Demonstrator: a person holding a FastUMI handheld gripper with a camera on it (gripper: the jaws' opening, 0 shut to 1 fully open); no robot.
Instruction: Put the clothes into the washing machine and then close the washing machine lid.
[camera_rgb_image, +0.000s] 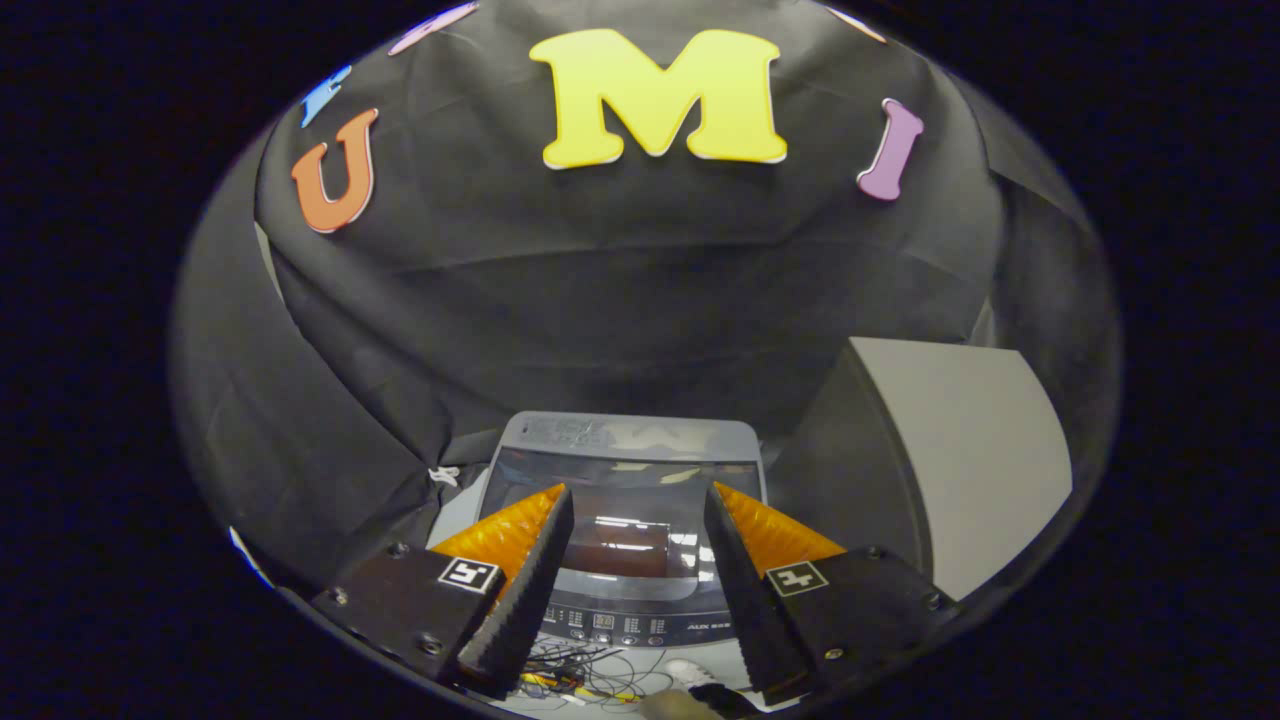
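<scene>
the fingers (636, 560) are spread apart and they hold nothing; they hang in the air above the washing machine (625, 520), pointing a little down to it. the washing machine stands just ahead of them and lower, in front of the black cloth wall, with a grey panel (960, 450) near it on the right side. its lid (622, 525) seems to lie flat and closed, because the dark glass gives back the room lights, but i cannot be fully sure. the control panel (620, 622) is at the near edge, between the two fingers. i see no clothes from here, so i cannot tell if they are inside already. some thin cables (590, 675) lie on the floor under the fingers.

my judgement: if the lid must be pressed or checked, it is better to come down slowly on the front edge of the lid, keep the fingers away from the buttons, and push straight down, not sideways
</scene>
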